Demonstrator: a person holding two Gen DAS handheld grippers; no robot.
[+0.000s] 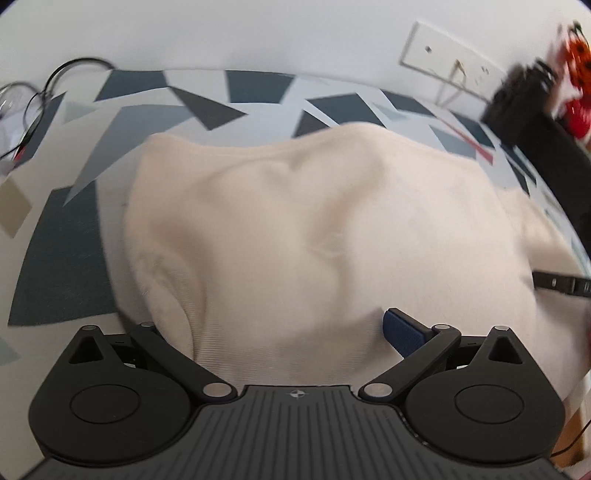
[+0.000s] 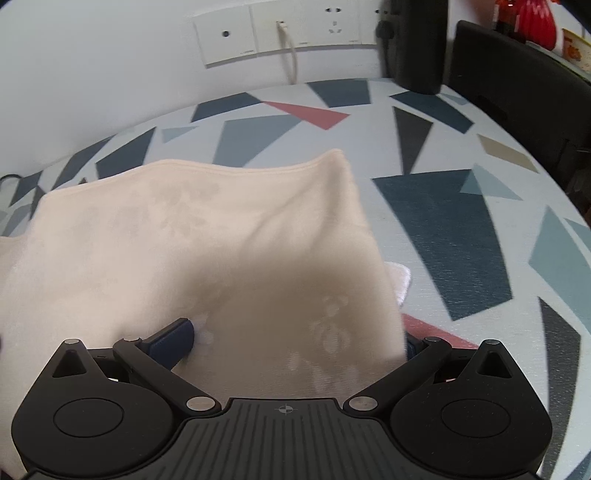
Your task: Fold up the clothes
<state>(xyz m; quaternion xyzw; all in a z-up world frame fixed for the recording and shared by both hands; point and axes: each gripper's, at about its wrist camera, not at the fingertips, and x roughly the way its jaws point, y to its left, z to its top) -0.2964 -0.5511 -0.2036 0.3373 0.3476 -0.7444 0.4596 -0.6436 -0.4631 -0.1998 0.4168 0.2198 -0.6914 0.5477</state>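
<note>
home room | geometric-patterned tablecloth [image 2: 443,229] | white wall sockets [image 2: 280,33] | red ornaments [image 2: 532,22]

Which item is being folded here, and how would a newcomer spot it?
Start at the table covered in a grey, blue and red geometric cloth. The cream garment lies draped across it, over both grippers' fingers. It is the only plain, pale fabric there, with faint paw-like prints.

Your right gripper [image 2: 291,341] is sitting with its jaws spread wide, and the cream garment [image 2: 207,236] is draping over and between them, hiding most of both blue pads. The cloth is lying on the patterned tablecloth [image 2: 461,229]. Behind, a white cable [image 2: 291,59] is hanging from the wall socket panel [image 2: 280,31].
</note>
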